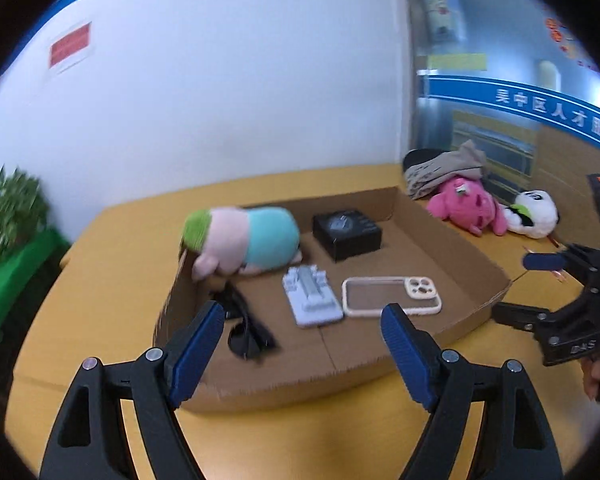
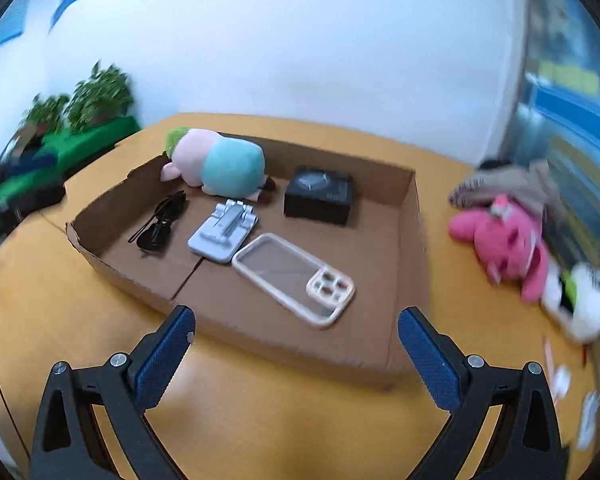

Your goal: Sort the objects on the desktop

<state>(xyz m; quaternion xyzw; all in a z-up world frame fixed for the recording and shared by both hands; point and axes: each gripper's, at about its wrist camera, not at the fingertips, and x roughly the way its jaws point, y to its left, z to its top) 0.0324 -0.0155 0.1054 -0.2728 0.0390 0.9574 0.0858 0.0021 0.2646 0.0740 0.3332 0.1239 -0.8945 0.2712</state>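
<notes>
**Both claws wide and empty over the tray**

The left gripper [image 1: 302, 320] and right gripper [image 2: 294, 324] hung spread wide, holding nothing, at the bottom of their frames. At frame centre, the shallow brown cardboard tray [image 2: 404, 216] on the yellow tabletop [image 2: 280, 412] held a clear phone case [image 2: 294, 276], grey folding stand [image 2: 222, 234], black sunglasses [image 2: 160, 224], black box [image 2: 319, 195] and pink-and-teal plush [image 2: 216, 164]. At right, outside the tray, lay a pink plush [image 2: 508, 248] and a white plush [image 2: 580, 304].
</notes>
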